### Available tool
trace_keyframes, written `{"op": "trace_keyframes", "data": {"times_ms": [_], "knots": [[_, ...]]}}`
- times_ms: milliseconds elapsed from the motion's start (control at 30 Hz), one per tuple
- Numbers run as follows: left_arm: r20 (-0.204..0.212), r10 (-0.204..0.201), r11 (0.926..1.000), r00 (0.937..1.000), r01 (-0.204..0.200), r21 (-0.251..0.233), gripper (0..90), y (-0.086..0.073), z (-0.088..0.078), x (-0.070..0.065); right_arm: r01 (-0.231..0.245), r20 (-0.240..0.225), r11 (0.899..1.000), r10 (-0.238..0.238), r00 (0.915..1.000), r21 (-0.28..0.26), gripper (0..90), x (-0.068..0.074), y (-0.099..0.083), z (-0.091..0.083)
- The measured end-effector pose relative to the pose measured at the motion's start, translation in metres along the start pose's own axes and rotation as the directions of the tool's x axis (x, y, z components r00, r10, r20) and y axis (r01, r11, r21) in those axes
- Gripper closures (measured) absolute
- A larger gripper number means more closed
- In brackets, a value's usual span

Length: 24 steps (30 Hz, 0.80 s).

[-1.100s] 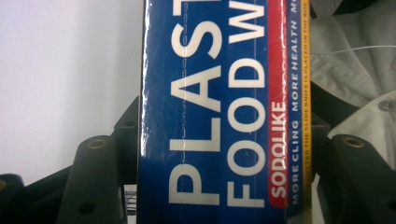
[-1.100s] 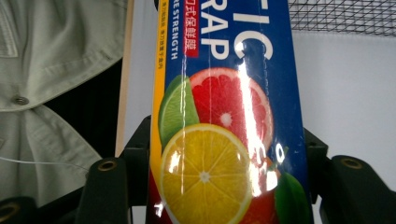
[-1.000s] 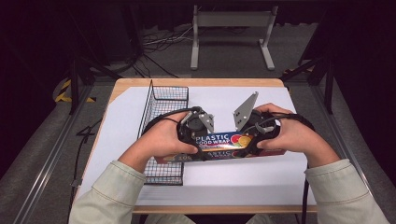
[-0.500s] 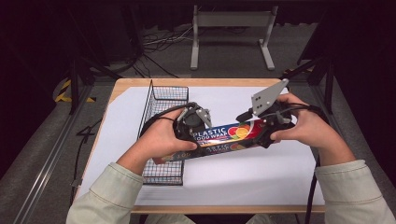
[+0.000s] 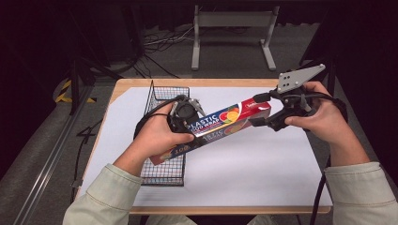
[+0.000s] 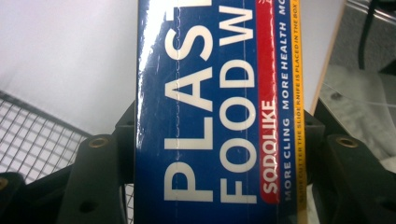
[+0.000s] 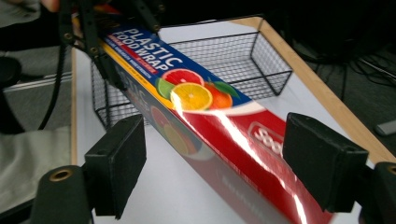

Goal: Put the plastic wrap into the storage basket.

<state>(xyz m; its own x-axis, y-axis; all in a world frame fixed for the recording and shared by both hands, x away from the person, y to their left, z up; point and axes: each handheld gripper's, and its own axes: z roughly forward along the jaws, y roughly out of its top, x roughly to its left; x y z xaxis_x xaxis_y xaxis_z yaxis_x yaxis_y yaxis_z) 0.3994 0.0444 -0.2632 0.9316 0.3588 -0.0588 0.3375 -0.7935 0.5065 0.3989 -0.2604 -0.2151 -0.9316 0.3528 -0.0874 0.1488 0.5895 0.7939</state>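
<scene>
I see a blue and red box (image 5: 220,123) with white lettering and orange citrus slices, black wire basket (image 5: 165,96), white sheet (image 5: 244,164) on my tan bench (image 5: 225,82), pale green sleeves (image 5: 103,197).

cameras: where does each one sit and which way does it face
High view: above the person's side of the table, looking forward and down; both forearms, hands, left gripper and right gripper show.
Left gripper view: on the left gripper, looking along its jaws shut on the box; basket at left.
Right gripper view: on the right gripper, looking along the box past its open jaws to the basket, the left gripper's black jaws at top left.
All three share the box and basket.
</scene>
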Motion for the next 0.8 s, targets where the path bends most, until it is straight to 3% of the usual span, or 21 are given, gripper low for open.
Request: {"op": "trace_keyframes", "data": {"times_ms": [33,67,100,133,167,267,333,467,567,633,667,700,800], "knots": [[0.000,0.000,1.0000,1.0000,0.000,0.000,40.9,0.000,0.000,0.000,-0.017,0.020,1.000,0.017,0.9996,-0.006,22.3,-0.001,-0.001,-0.001],[-0.017,-0.040,0.9991,0.9991,0.040,-0.011,40.9,-0.002,-0.002,0.002,-0.037,0.038,0.999,0.038,0.9986,-0.015,22.4,-0.003,-0.002,-0.003],[-0.017,-0.040,0.9991,0.9991,0.040,-0.011,40.9,-0.002,-0.002,0.002,-0.048,0.046,0.999,0.048,0.9978,-0.021,22.4,-0.004,-0.003,-0.004],[-0.035,-0.090,0.9959,0.9954,0.089,-0.016,40.9,-0.004,-0.005,0.004,-0.060,0.065,0.998,0.061,0.9960,-0.030,22.5,-0.005,-0.004,-0.006],[-0.035,-0.090,0.9959,0.9954,0.089,-0.016,40.9,-0.004,-0.005,0.004,-0.060,0.065,0.998,0.061,0.9960,-0.030,22.5,-0.005,-0.004,-0.006],[-0.064,-0.160,0.9864,0.9850,0.157,-0.050,40.8,-0.007,-0.008,0.006,-0.086,0.132,0.995,0.091,0.9871,-0.040,22.6,-0.006,-0.006,-0.012],[-0.076,-0.204,0.9771,0.9760,0.198,-0.078,40.7,-0.010,-0.010,0.008,-0.096,0.153,0.995,0.101,0.9830,-0.037,22.6,-0.007,-0.009,-0.015],[-0.128,-0.267,0.9616,0.9552,0.255,-0.103,40.7,-0.015,-0.015,0.010,-0.127,0.186,0.991,0.132,0.9737,-0.035,22.9,-0.010,-0.017,-0.017],[-0.144,-0.309,0.9478,0.9402,0.292,-0.129,40.6,-0.018,-0.018,0.013,-0.152,0.199,0.987,0.160,0.9669,-0.052,24.5,-0.013,-0.026,-0.017],[-0.168,-0.347,0.9321,0.9225,0.320,-0.170,40.6,-0.021,-0.020,0.013,-0.166,0.204,0.984,0.175,0.9632,-0.062,24.7,-0.014,-0.031,-0.016],[-0.168,-0.347,0.9321,0.9225,0.320,-0.170,40.5,-0.021,-0.020,0.013,-0.166,0.204,0.984,0.175,0.9632,-0.062,24.7,-0.014,-0.031,-0.016],[-0.167,-0.381,0.9169,0.9093,0.349,-0.194,40.5,-0.023,-0.023,0.014,-0.168,0.206,0.984,0.178,0.9624,-0.062,24.6,-0.015,-0.034,-0.016],[-0.177,-0.421,0.8991,0.8894,0.384,-0.210,40.5,-0.024,-0.026,0.015,-0.186,0.195,0.981,0.194,0.9614,-0.060,24.3,-0.016,-0.042,-0.012]]}}
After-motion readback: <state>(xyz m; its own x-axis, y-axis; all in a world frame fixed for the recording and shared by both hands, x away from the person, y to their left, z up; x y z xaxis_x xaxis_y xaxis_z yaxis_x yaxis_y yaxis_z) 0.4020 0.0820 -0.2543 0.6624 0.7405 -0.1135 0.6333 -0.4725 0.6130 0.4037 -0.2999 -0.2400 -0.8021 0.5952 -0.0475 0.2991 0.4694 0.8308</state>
